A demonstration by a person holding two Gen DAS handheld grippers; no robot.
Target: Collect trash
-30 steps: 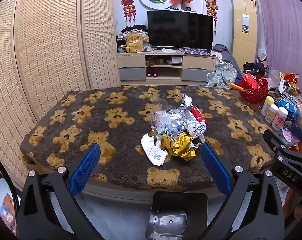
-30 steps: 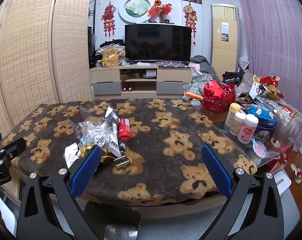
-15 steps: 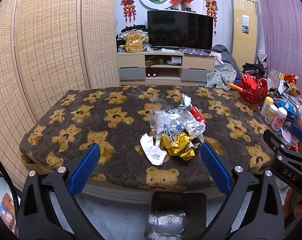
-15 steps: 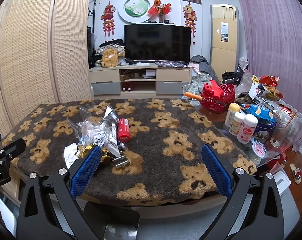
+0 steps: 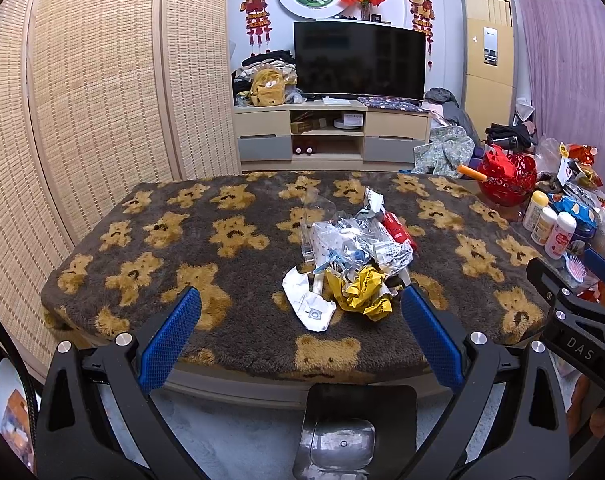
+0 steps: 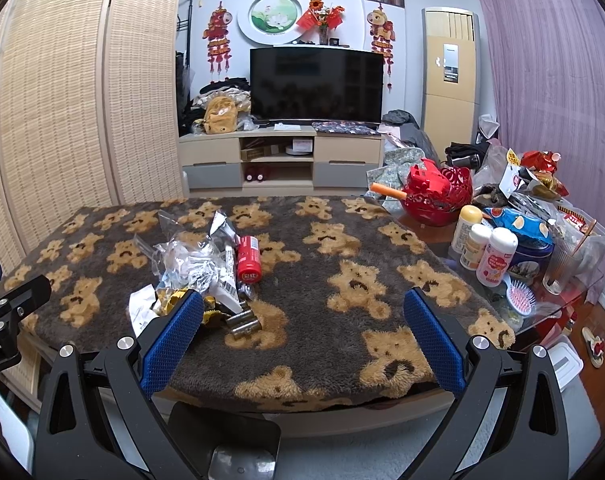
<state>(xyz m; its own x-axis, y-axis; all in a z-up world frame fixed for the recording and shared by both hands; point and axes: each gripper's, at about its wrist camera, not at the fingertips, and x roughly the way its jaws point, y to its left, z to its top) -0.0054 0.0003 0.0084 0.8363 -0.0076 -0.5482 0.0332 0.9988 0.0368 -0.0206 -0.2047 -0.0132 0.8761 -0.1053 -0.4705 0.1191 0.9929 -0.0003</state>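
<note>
Though near trash pile [image 5: 354, 264], bottles [image 6: 490, 252] apart.

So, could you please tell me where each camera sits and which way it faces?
Left wrist: on the left gripper, off the table's near edge, facing the trash pile; open jaws and the right gripper's side show.
Right wrist: on the right gripper, further right, facing the bear blanket; open jaws show.
Shared: pile, red can, TV.

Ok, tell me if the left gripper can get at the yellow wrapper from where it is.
Probably yes. The left gripper is open and empty, and the yellow wrapper lies at the near edge of the trash pile, with nothing between it and the fingers.
</note>
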